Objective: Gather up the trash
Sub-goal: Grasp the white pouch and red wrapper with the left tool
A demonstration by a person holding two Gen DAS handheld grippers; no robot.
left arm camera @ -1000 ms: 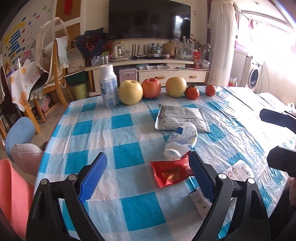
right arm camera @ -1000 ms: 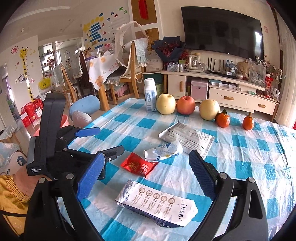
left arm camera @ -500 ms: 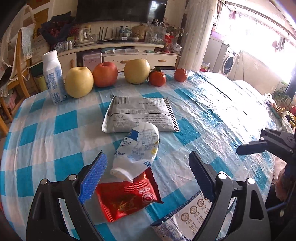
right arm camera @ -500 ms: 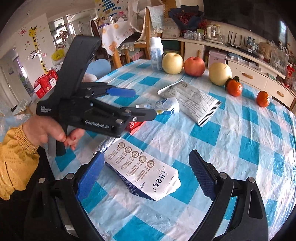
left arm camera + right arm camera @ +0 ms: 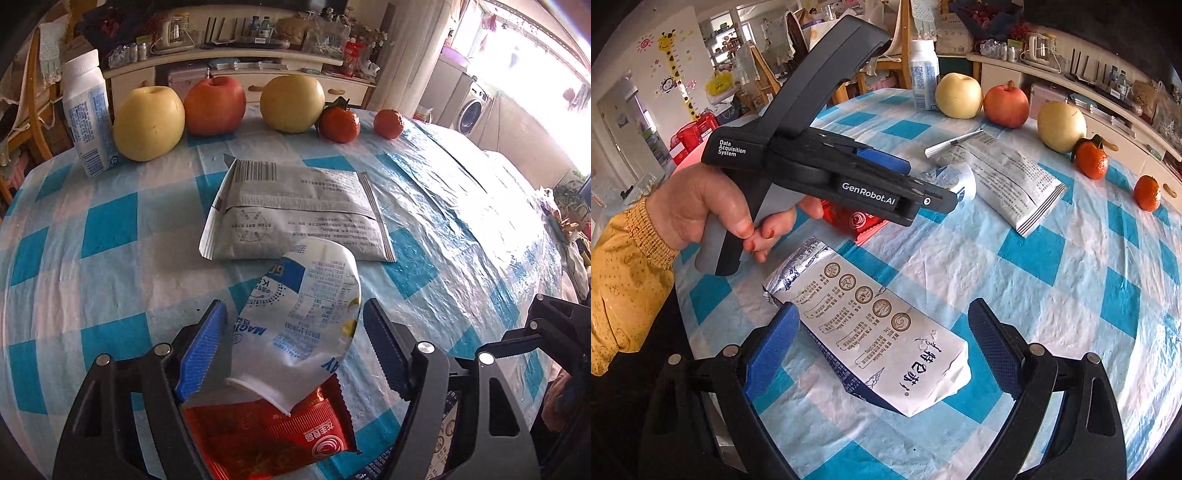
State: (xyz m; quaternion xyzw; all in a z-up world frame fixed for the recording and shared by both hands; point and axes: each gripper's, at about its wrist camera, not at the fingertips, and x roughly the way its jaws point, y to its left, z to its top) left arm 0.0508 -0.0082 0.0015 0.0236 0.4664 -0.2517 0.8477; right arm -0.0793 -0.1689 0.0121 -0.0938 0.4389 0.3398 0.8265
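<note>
Our left gripper [image 5: 295, 350], fingers just narrowing, brackets the crushed white-and-blue cup [image 5: 303, 317] without pinching it. Our right gripper [image 5: 882, 354] gapes, empty, over the white printed pouch [image 5: 871, 332]. The cup could squirt sideways, or we could snag the red foil wrapper [image 5: 273, 435] beneath.

Open checked tablecloth [image 5: 110, 229] left of the grey packet [image 5: 295, 214]; far edge blocked by a row of fruit [image 5: 218, 105] and a white bottle [image 5: 88, 114].

Crushed cup [image 5: 306, 314] overlaps wrapper [image 5: 273, 439], before packet [image 5: 295, 210].
</note>
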